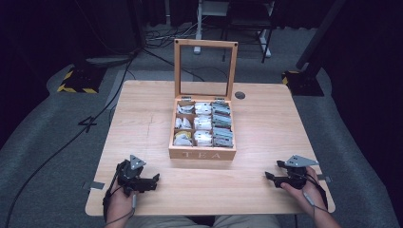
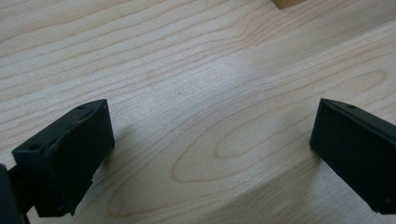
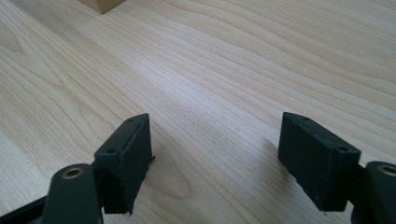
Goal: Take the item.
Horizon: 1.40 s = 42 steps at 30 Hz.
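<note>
While the tea box sits between and beyond them, both grippers, left and right, rest on the tabletop, jaws spread, empty.

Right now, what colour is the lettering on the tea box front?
Pale whitish "TEA" on the light wooden tea box, clearest in the high view.

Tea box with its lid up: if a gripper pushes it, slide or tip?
The tea box sits low and wide on smooth wood, so it would probably slide. Its upright lid likely makes it back-heavy; a high push may tip it.
</note>
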Each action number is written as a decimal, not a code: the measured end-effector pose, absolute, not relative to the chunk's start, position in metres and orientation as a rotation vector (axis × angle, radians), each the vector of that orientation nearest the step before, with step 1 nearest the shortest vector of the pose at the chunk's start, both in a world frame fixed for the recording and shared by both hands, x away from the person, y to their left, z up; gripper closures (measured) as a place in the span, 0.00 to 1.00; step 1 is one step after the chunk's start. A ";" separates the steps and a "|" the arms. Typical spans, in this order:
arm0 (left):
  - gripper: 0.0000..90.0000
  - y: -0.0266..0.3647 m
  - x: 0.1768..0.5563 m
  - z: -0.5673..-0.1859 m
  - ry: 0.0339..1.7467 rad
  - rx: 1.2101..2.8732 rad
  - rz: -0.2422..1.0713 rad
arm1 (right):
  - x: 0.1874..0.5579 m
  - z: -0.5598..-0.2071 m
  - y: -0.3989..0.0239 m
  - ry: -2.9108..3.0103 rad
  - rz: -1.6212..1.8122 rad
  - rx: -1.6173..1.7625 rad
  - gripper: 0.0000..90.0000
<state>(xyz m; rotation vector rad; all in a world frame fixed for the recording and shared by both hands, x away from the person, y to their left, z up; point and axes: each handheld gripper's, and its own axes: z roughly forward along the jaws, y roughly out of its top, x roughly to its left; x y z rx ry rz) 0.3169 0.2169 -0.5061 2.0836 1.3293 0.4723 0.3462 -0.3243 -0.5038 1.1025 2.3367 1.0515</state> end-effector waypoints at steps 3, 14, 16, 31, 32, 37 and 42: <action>0.00 0.217 0.317 -0.506 1.329 2.084 0.473 | 0.346 -0.504 -0.324 2.337 1.052 1.102 0.29; 0.00 0.217 0.317 -0.506 1.329 2.084 0.473 | 0.346 -0.504 -0.324 2.334 1.045 1.106 0.28; 0.00 0.217 0.317 -0.506 1.330 2.084 0.473 | 0.346 -0.504 -0.324 2.334 1.045 1.107 0.28; 0.00 0.217 0.317 -0.506 1.329 2.085 0.474 | 0.348 -0.491 -0.319 2.344 1.087 1.110 0.40; 0.00 0.217 0.317 -0.506 1.329 2.084 0.473 | 0.349 -0.485 -0.318 2.348 1.102 1.114 0.40; 0.00 0.217 0.317 -0.506 1.330 2.084 0.473 | 0.357 -0.467 -0.315 2.329 1.166 1.119 0.39; 0.00 0.217 0.318 -0.506 1.328 2.086 0.475 | 0.364 -0.451 -0.305 2.342 1.190 1.085 0.40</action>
